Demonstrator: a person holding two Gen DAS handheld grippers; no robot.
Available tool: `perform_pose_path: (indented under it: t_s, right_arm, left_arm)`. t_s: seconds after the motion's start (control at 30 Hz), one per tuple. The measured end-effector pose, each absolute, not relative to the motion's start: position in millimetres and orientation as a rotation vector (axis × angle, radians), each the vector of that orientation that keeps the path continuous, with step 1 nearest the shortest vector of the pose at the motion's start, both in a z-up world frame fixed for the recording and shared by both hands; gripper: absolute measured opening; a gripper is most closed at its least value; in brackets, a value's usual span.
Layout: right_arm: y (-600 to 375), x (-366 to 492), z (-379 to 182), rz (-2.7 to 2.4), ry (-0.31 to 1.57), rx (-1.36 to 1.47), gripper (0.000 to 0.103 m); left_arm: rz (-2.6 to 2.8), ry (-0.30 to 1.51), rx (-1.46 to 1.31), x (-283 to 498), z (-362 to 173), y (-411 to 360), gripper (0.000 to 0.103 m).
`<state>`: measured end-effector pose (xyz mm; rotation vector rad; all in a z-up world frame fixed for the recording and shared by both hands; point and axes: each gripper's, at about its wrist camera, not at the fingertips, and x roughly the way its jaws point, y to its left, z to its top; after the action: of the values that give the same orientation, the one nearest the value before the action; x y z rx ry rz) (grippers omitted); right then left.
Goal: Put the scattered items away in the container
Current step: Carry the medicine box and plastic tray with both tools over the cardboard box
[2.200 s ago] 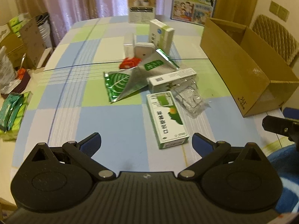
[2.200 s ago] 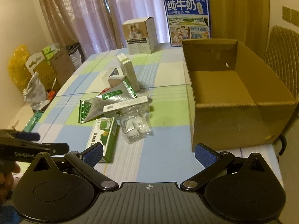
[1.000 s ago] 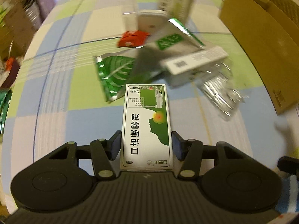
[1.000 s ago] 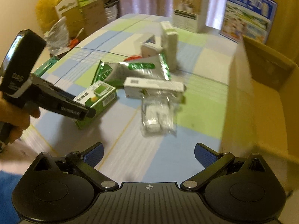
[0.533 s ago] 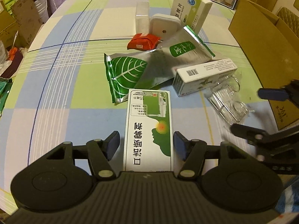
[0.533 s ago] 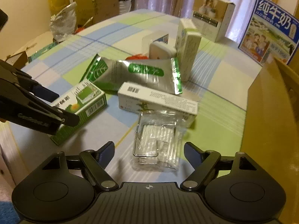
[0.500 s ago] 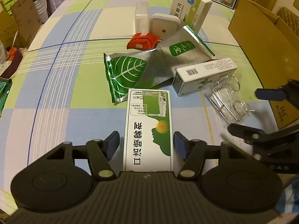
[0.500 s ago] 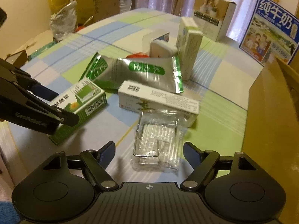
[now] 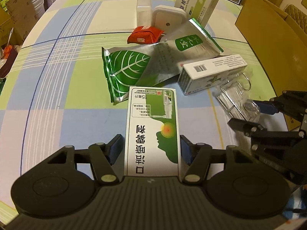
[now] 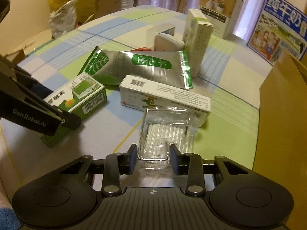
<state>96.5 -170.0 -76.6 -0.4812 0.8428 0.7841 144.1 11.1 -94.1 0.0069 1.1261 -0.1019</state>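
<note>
My left gripper (image 9: 151,147) is shut on a green and white medicine box (image 9: 152,126) that lies flat on the checked tablecloth. My right gripper (image 10: 153,158) is closed on the near end of a clear plastic packet (image 10: 165,134); it also shows in the left wrist view (image 9: 238,103). Behind them lie a silver and green foil pouch (image 9: 153,61), a long white box (image 9: 213,72), a red packet (image 9: 145,35), a white case (image 9: 168,20) and an upright white and green box (image 9: 197,2). The cardboard box (image 10: 284,118) stands on the right.
A clear plastic tub (image 9: 143,9) stands behind the red packet. A tall printed box (image 10: 220,11) and a blue milk carton (image 10: 280,25) stand at the far edge of the table (image 9: 57,88). Bags and cartons sit on the floor at the left.
My right gripper has moved in over the clear packet and closed its jaws on it. My left gripper stays shut on the green and white box.
</note>
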Motion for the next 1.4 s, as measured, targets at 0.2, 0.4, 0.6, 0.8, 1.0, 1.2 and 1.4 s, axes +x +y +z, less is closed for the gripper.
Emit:
perform_pose_path:
  t_s: [0.2,0.4,0.6,0.8,1.0,1.2,1.4]
  right_arm:
    - [-171,93,-74,0.788,0.823,-0.474,0.028]
    - [-172,85,-62,0.810,0.754,-0.450,0.028]
    - [-174,78,-53,0.821,0.694,-0.452,0.028]
    - [-179,78,-39,0.803,0.642,-0.409,0.028]
    - [-183,81,-9,0.790,0.596,-0.380,0.028]
    - [-205,81,40,0.737,0.527,-0.336,0.028]
    - [-259,91,75,0.621,0.512,-0.290,0.028]
  left_arm:
    - [-0.106,1.111,0.045,143,-92,6,0.051]
    - [-0.112,1.054,0.068,137,-81,2,0.051]
    - [-0.112,1.011,0.088,133,-68,-1,0.051]
    - [-0.101,0.972,0.071,126,-49,4,0.051]
    - [-0.101,0.922,0.066,111,-21,6,0.051]
    - [-0.132,0.851,0.060,102,15,-9,0.051]
    - [-0.241,0.789,0.061,104,46,-59,0.051]
